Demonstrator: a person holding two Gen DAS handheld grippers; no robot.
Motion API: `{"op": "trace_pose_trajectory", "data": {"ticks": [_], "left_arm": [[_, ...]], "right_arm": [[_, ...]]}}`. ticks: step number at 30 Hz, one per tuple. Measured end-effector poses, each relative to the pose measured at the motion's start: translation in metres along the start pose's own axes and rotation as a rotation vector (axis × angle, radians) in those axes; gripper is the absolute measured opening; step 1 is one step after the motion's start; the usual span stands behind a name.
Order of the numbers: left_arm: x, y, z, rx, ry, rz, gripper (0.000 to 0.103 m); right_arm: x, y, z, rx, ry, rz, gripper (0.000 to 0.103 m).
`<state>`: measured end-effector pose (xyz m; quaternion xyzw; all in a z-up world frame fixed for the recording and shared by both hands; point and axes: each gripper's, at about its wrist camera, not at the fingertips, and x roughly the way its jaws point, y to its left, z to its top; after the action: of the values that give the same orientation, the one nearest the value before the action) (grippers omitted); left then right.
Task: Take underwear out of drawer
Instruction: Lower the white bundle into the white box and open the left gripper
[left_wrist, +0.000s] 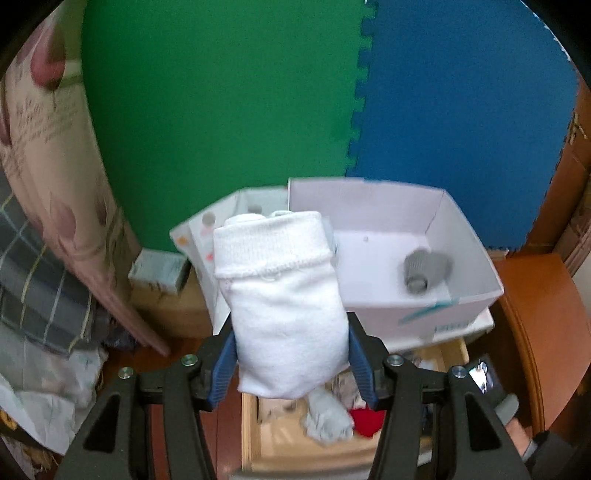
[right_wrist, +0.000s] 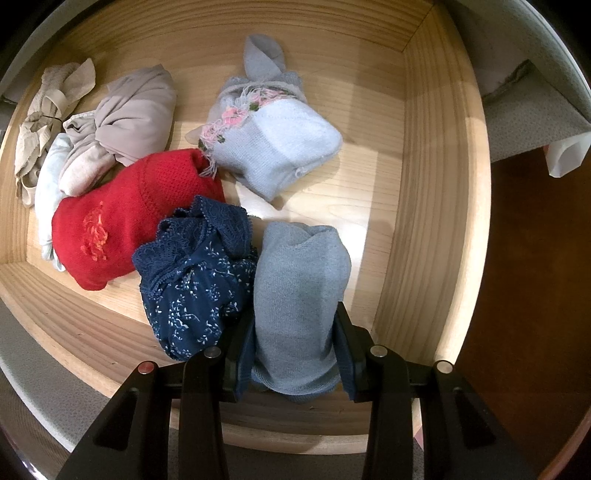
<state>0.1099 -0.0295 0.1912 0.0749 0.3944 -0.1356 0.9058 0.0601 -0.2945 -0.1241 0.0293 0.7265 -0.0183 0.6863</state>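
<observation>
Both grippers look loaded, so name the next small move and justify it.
Probably carry the white roll forward over the white box and release: the left gripper holds it clear of the drawer, while the right gripper grips the grey-blue roll inside.

We look down into a pale wooden drawer (right_wrist: 424, 192); on its floor lie rolled bundles; a red one (right_wrist: 110, 221) in the middle, a navy floral one (right_wrist: 195, 280) touching its near side, a grey-blue one (right_wrist: 299, 295) just beside that; farther back a light blue roll with pink lace (right_wrist: 273, 147) lies apart from the grey-blue; at the left a beige bundle (right_wrist: 129, 118), a pale one (right_wrist: 51, 181) and a cream one (right_wrist: 40, 122) crowd together; beyond the drawer we see a white box (left_wrist: 461, 221), a grey roll (left_wrist: 424, 269) on its floor.
</observation>
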Motion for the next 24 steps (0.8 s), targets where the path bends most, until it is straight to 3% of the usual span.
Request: {"op": "trace_pose_trajectory", "data": {"ticks": [11,24], "left_arm": [[0.057,-0.029,0.056,0.081,-0.002,0.044,0.055],[0.132,-0.051,0.053,0.093,0.137,0.036,0.055]], "right_arm": [[-0.001,0.003,-0.002,0.0,0.002,-0.012,0.036],[-0.001,0.003,-0.001,0.003,0.003,-0.009,0.036]]}}
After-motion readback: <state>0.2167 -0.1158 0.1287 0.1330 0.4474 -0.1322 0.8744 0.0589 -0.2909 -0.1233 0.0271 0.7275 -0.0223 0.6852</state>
